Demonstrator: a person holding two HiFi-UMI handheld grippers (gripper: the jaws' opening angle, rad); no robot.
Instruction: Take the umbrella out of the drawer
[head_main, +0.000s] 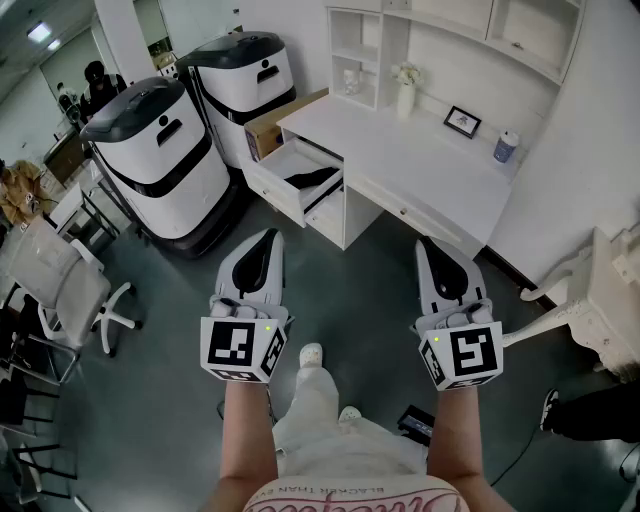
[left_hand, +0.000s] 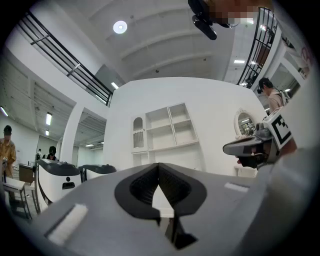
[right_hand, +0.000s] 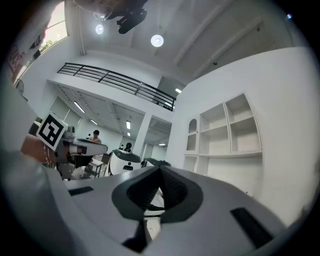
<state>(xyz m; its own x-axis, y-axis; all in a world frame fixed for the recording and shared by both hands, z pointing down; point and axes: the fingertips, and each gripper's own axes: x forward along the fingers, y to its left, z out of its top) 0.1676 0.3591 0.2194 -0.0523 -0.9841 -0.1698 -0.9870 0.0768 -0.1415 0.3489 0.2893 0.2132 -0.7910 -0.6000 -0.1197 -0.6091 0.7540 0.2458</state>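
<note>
Both pairs pinched together, empty: my left fingers (head_main: 258, 262), my right fingers (head_main: 445, 268); umbrella (head_main: 313, 180) lies upper centre, well apart, in the open drawer (head_main: 274, 189).

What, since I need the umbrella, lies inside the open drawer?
A long dark thing lies in the drawer, probably the umbrella. The drawer's back end is hidden under the desk.

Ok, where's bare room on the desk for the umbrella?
The desk is bare along its front and left end, above the open drawer. The back edge is crowded: vase, picture frame and cup.
</note>
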